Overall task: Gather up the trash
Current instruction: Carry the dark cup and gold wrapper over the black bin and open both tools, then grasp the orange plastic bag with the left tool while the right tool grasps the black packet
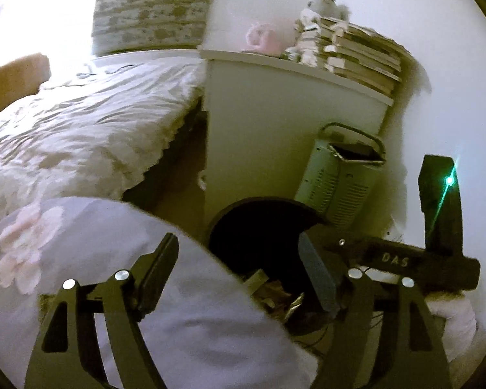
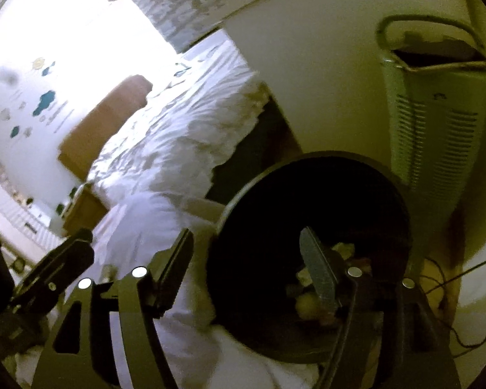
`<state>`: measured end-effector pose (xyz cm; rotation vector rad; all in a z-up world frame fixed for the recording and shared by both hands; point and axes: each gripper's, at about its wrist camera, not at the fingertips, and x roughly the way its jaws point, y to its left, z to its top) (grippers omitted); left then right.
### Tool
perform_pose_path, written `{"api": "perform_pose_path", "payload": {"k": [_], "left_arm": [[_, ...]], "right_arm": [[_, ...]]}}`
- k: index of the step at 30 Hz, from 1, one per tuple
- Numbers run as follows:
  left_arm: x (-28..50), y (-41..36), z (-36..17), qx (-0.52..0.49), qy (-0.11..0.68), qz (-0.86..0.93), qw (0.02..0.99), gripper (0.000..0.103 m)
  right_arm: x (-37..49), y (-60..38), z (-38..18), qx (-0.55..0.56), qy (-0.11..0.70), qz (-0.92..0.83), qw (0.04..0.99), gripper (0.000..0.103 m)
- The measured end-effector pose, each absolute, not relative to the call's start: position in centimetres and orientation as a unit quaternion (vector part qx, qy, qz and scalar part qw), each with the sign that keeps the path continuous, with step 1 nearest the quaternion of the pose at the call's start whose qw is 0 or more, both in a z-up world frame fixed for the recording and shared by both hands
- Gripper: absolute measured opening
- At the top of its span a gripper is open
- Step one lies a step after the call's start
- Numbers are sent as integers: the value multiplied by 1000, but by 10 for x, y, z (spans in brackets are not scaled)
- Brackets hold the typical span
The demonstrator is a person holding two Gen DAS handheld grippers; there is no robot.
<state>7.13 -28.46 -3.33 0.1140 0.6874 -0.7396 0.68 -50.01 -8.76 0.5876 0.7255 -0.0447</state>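
Both the left gripper [image 1: 236,269] and right gripper [image 2: 246,259] tilted downward, jaws spread and empty, over the round black trash bin [image 2: 307,194]; "DAS" showed lower right.

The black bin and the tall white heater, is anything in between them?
No. In the right wrist view the black bin and white heater stand side by side, nothing between.
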Motion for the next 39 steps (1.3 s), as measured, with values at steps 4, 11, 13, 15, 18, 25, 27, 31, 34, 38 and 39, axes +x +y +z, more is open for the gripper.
{"api": "perform_pose_path", "payload": {"k": [4, 11, 13, 15, 18, 25, 27, 31, 34, 38, 39], "left_arm": [[71, -246, -35, 41, 338, -323, 883, 76], [62, -167, -37, 31, 345, -258, 902, 76], [57, -138, -41, 33, 347, -230, 909, 76], [51, -114, -46, 32, 351, -208, 912, 80], [42, -77, -55, 31, 358, -170, 918, 84], [22, -21, -79, 15, 395, -122, 910, 84], [17, -14, -86, 14, 404, -118, 907, 84], [11, -7, -97, 10, 415, -118, 902, 84], [9, -7, -102, 14, 420, -116, 900, 84], [14, -7, -108, 9, 435, -124, 892, 84], [16, -6, -109, 7, 440, -126, 889, 83]], "right_arm": [[19, -471, -80, 261, 356, 12, 897, 68], [39, -410, -69, 219, 373, 72, 899, 68], [45, -388, -68, 205, 380, 93, 897, 70], [51, -371, -66, 192, 385, 108, 896, 76], [60, -338, -65, 169, 397, 134, 892, 76], [88, -274, -74, 120, 429, 175, 878, 79], [95, -260, -80, 107, 440, 177, 874, 83], [112, -235, -94, 84, 461, 176, 866, 83], [122, -217, -108, 62, 481, 166, 859, 83], [129, -192, -116, 29, 481, 154, 862, 93], [132, -183, -117, 16, 481, 148, 864, 93]]}}
